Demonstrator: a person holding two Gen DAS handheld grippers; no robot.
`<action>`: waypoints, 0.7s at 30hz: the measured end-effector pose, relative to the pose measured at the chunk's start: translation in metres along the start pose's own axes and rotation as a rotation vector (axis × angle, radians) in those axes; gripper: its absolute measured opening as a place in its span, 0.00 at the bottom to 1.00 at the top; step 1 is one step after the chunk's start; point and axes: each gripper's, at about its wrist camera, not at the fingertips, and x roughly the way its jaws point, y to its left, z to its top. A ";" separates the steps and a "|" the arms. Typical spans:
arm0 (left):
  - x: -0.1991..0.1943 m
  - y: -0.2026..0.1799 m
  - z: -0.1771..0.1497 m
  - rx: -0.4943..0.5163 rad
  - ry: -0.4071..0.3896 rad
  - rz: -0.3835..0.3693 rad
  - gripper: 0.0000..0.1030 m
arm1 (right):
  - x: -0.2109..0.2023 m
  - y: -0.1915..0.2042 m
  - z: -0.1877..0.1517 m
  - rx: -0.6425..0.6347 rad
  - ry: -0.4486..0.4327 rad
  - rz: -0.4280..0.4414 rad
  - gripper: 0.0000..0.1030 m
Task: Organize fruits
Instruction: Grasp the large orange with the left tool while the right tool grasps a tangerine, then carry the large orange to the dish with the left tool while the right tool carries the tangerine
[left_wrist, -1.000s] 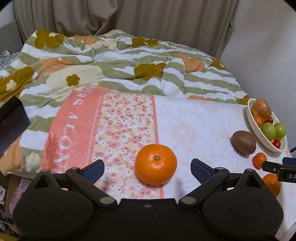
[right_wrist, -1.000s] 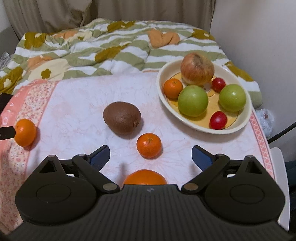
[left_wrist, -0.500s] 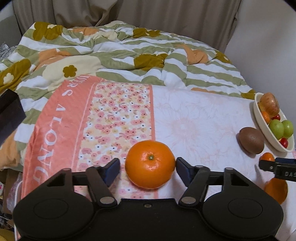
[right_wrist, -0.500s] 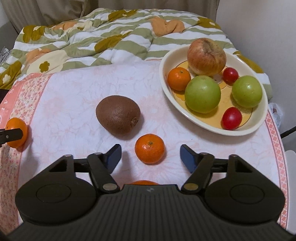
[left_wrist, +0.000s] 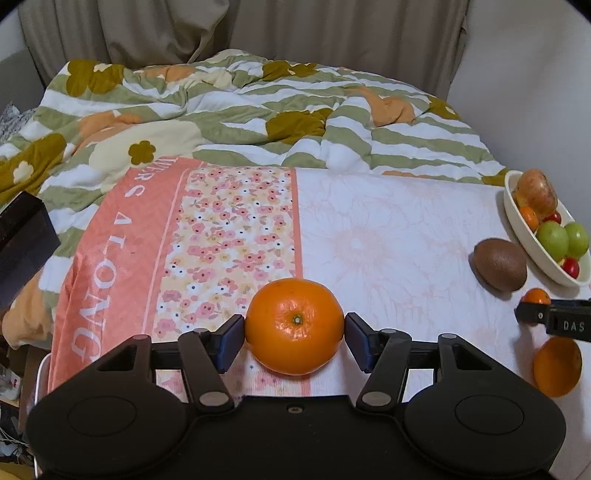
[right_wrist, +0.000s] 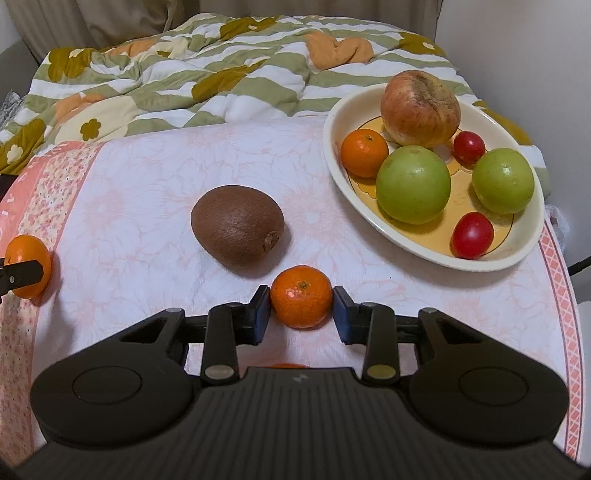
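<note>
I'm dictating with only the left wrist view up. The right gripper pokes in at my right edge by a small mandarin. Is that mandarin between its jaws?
Observer: Yes. The mandarin sits squarely between the jaws of the right gripper, which are closing. Both pads look to be touching its sides.
Operator: The bowl is side-on and partly cut off for me. Is there any room left in it?
Observer: It looks that way. In the bowl, bare yellow floor shows along the near side, next to the front red fruit.
</note>
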 end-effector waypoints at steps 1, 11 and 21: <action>-0.002 0.000 -0.002 -0.003 0.000 -0.007 0.61 | 0.000 0.000 -0.001 0.004 -0.003 0.001 0.50; -0.033 -0.008 -0.005 0.012 -0.063 -0.015 0.61 | -0.028 0.002 -0.004 -0.010 -0.053 0.013 0.49; -0.080 -0.026 0.000 0.036 -0.153 -0.056 0.61 | -0.083 -0.001 -0.016 0.024 -0.127 0.002 0.49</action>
